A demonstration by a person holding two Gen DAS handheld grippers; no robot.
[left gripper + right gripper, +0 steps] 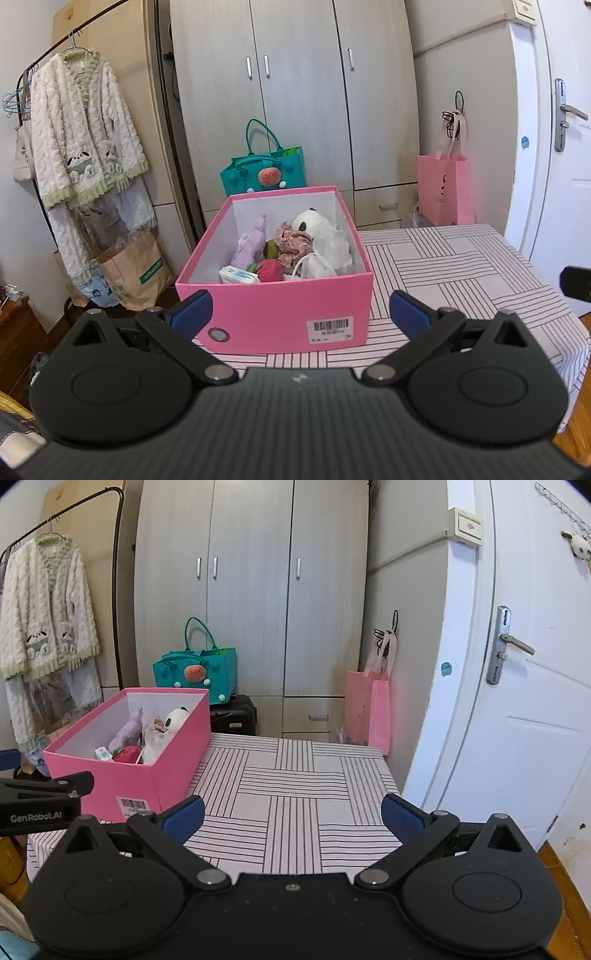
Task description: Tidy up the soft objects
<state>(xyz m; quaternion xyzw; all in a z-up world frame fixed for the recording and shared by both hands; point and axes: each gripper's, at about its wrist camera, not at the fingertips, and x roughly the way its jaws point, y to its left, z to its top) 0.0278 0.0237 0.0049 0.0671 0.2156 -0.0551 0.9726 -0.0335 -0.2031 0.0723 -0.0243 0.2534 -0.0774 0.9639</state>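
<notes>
- Your left gripper point(301, 314): blue-padded fingers spread wide, nothing between them, held low just in front of the pink box's near wall.
- Your right gripper point(293, 818): fingers likewise spread wide and empty, hovering over bare striped cloth, to the right of the box.
- Pink box point(273, 306): open-topped, barcode label on the near face, standing on the left part of the desk point(461, 266).
- Inside the box, all heaped together: white panda plush point(325, 236) at the right and back; floral fabric piece point(293, 240) against it in the middle; purple plush point(251, 245) at the left; red strawberry plush point(271, 270) at the front; small white-and-blue packet point(238, 275) at the front left corner.
- Desk: covered in pink cloth with black line blocks.
- Behind the desk: teal tote bag point(264, 171) on a dark suitcase point(233, 716); pale wardrobe point(295, 74); pink paper bag point(445, 188) hanging at its side.
- Left: fluffy cream robe point(81, 136) on a clothes rack.
- Right: white door point(535, 664).
</notes>
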